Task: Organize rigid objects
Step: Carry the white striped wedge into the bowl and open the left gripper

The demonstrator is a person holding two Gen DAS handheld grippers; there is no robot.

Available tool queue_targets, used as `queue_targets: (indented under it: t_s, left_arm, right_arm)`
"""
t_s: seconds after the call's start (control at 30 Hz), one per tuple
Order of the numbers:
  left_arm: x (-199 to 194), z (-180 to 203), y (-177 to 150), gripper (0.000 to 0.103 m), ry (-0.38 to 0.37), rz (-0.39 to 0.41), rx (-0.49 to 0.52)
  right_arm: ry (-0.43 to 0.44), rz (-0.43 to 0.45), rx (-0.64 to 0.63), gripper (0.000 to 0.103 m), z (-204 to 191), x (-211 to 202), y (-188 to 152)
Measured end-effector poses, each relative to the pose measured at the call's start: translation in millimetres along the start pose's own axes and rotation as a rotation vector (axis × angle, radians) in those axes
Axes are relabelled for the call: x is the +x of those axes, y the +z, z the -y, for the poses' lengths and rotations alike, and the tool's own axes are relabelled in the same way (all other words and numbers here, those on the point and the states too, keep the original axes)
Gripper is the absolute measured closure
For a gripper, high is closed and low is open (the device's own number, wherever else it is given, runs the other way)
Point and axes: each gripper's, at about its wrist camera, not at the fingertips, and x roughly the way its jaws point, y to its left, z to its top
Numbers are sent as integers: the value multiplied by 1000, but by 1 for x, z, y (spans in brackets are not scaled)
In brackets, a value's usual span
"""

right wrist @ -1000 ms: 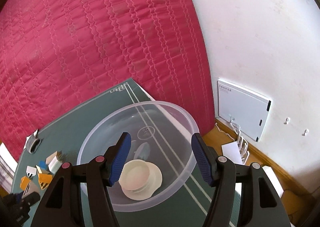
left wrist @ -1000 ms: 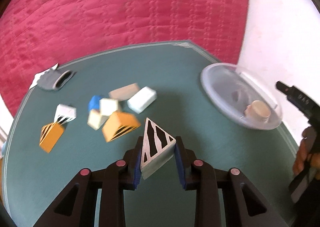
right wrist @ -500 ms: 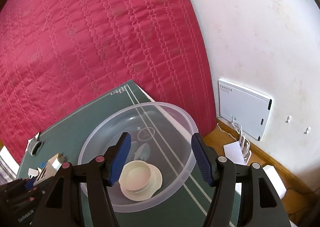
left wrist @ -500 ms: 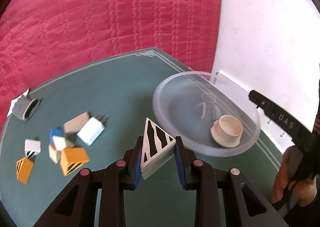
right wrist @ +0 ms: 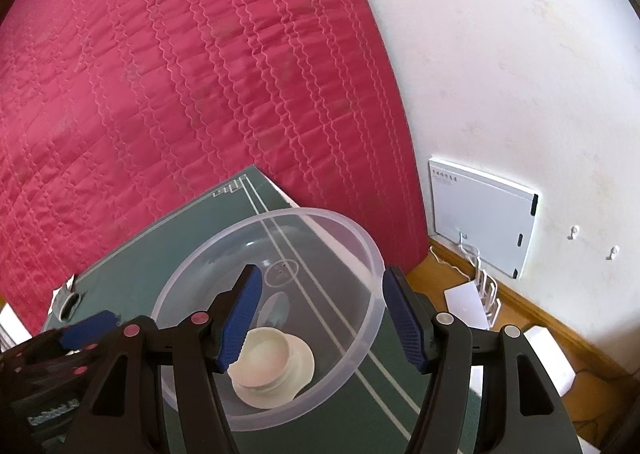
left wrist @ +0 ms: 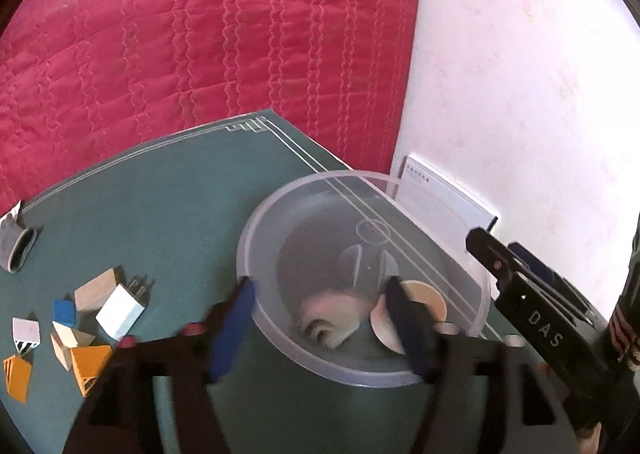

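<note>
On my left wrist camera, my left gripper (left wrist: 320,318) has its jaws spread wide with nothing between the blue pads; one finger sits outside the near wall of the clear plastic bowl (left wrist: 256,238), the other over its inside. A blurred white wedge with dark stripes, the striped triangular block (left wrist: 328,322), lies in the bowl, touching the cream round lid (left wrist: 424,298). Left of the bowl on the green mat (left wrist: 160,193) sit the remaining pieces: a white plug adapter (left wrist: 122,310), a tan block (left wrist: 96,288), a blue block (left wrist: 64,312) and orange striped blocks (left wrist: 90,366). My right gripper (left wrist: 532,314) pokes in from the right. On my right wrist camera, my right gripper (right wrist: 322,320) hangs above the bowl (right wrist: 360,246), jaws wide apart and empty, the cream lid (right wrist: 272,370) below; the striped block is hidden behind a finger here.
</note>
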Motion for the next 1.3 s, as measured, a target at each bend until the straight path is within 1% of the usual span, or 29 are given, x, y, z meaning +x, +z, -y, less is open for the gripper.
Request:
queue_targets:
  t_s: [0.27, 0.4, 0.6, 0.8, 1.07, 1.13, 1.3]
  left_arm:
    - [-1, -21, -3, 22, 65, -10, -47]
    - [-5, -26, -8, 15, 99, -6, -44]
    - [-11, -29, -14, 10, 139, 3, -29]
    - [-14, -33, -20, 8, 200, 1, -18]
    - [-19, -39, -26, 7, 259, 9, 5]
    - [-21, -42, -28, 7, 274, 12, 7]
    - [-26, -52, -33, 7, 303, 9, -2]
  right_arm:
    - [0, -5, -14, 39, -3, 0, -2]
    - [-1, -6, -23, 39, -3, 1, -4]
    - [-1, -8, -45, 39, -7, 1, -6]
    - [-1, -14, -65, 39, -11, 3, -10]
    - [4, -22, -86, 38, -15, 4, -13]
    - [2, -26, -88, 35, -16, 5, -12]
    - [-4, -29, -91, 33, -18, 4, -12]
